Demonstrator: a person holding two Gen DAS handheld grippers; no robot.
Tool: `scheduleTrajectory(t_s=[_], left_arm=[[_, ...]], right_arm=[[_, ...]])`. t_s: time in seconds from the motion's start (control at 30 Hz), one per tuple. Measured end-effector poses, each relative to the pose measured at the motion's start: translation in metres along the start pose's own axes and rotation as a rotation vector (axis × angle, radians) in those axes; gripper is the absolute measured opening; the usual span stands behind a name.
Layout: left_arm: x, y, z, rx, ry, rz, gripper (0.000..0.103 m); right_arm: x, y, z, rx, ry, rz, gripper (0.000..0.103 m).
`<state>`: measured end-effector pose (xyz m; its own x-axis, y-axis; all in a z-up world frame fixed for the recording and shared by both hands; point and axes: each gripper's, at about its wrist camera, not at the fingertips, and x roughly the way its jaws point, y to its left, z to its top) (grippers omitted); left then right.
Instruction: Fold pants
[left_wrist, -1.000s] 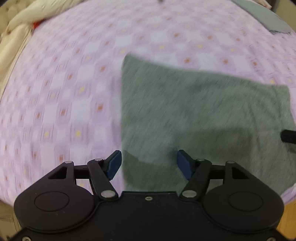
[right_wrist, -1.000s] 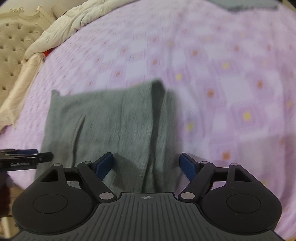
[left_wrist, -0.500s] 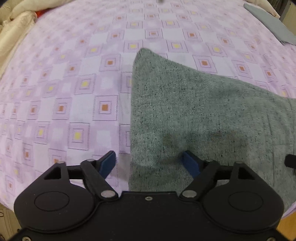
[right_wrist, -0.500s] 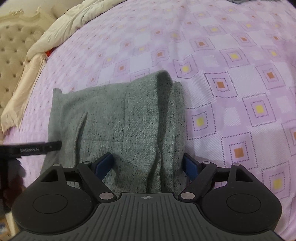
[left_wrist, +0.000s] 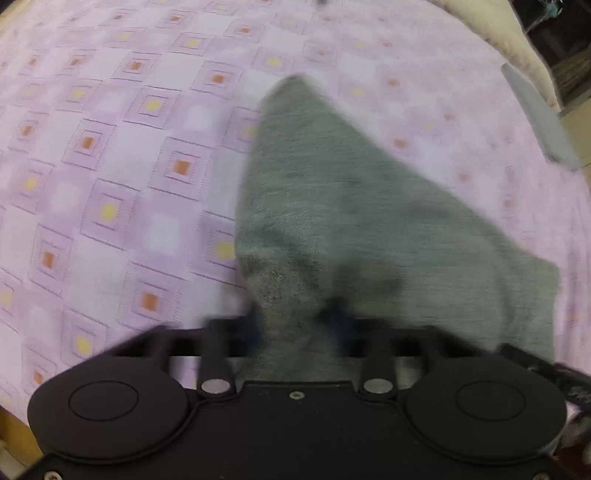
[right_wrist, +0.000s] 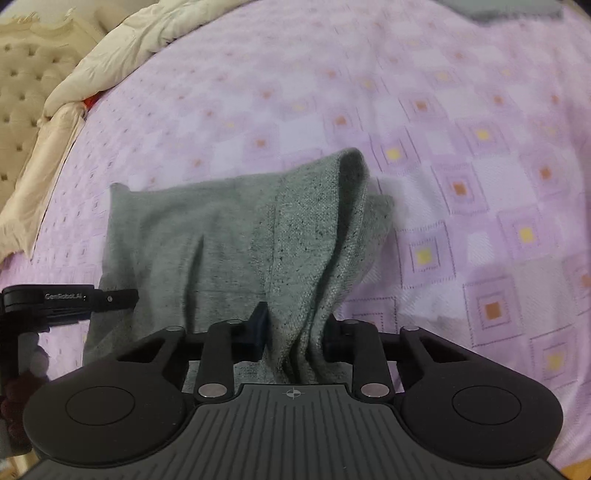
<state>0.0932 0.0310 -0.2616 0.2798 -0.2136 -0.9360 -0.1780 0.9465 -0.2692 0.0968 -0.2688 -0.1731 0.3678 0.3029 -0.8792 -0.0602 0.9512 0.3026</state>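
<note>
Left gripper (left_wrist: 295, 321) and right gripper (right_wrist: 295, 332) have just closed, each pinching a near corner of the grey pants (right_wrist: 221, 236); the cloth stretches away from both across the purple patterned bedspread (right_wrist: 443, 110); cream quilt (right_wrist: 110, 48) bunched beyond; fold likely goes forward.

The pants (right_wrist: 229, 236) are soft grey knit cloth, flecked with dark specks, matt and slightly fuzzy. The bedspread (right_wrist: 424, 110) beneath is woven cloth in lilac with stitched squares, matt and faintly textured. The right gripper (right_wrist: 295, 328) is matt black plastic with ribbed housing, shiny metal pins and dark blue rubbery pads. The left gripper (left_wrist: 295, 317) has the same smooth matt plastic. A cream quilt (right_wrist: 122, 48) looks satiny; the headboard (right_wrist: 22, 77) is tufted upholstery.
</note>
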Motion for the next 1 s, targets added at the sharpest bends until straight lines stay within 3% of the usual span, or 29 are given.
scheduleTrajectory(t_s=[0.07, 0.17, 0.3, 0.47, 0.57, 0.63, 0.67, 0.7, 0.73, 0.77, 0.83, 0.9, 1.0], left_arm=[[-0.012, -0.011, -0.003, 0.033, -0.029, 0.036, 0.026], [-0.036, -0.015, 0.000, 0.044, -0.058, 0.021, 0.025], [-0.083, -0.004, 0.019, 0.070, -0.134, 0.031, 0.025], [-0.122, 0.046, 0.089, 0.093, -0.181, 0.044, 0.025], [-0.132, 0.077, 0.132, 0.117, -0.204, 0.094, 0.027], [-0.129, 0.096, 0.154, 0.116, -0.209, 0.116, 0.031], [-0.122, 0.106, 0.164, 0.114, -0.203, 0.145, 0.042], [-0.110, 0.112, 0.174, 0.116, -0.192, 0.203, 0.046], [-0.097, 0.121, 0.181, 0.113, -0.176, 0.275, 0.044], [-0.082, 0.128, 0.187, 0.105, -0.157, 0.344, 0.040], [-0.066, 0.144, 0.193, 0.068, -0.104, 0.400, 0.036], [-0.064, 0.155, 0.191, 0.016, -0.071, 0.373, 0.036], [-0.079, 0.159, 0.183, 0.018, -0.064, 0.341, 0.036]], right_arm=[[-0.015, 0.013, 0.003, -0.023, -0.028, -0.004, 0.025], [-0.032, 0.040, 0.015, -0.057, -0.061, 0.010, 0.025], [-0.030, 0.079, 0.048, -0.056, -0.105, 0.088, 0.025], [0.009, 0.137, 0.109, -0.066, -0.129, 0.174, 0.025], [0.043, 0.166, 0.136, -0.050, -0.122, 0.185, 0.027], [0.076, 0.177, 0.147, -0.033, -0.100, 0.123, 0.035], [0.089, 0.180, 0.148, -0.029, -0.078, 0.053, 0.036], [0.105, 0.184, 0.151, -0.024, -0.052, -0.046, 0.036], [0.116, 0.187, 0.152, -0.031, -0.034, -0.163, 0.034], [0.120, 0.190, 0.150, -0.042, -0.035, -0.225, 0.034], [0.113, 0.193, 0.145, -0.025, -0.060, -0.220, 0.034], [0.100, 0.197, 0.138, -0.010, -0.082, -0.185, 0.034], [0.077, 0.211, 0.130, -0.007, -0.118, -0.157, 0.034]])
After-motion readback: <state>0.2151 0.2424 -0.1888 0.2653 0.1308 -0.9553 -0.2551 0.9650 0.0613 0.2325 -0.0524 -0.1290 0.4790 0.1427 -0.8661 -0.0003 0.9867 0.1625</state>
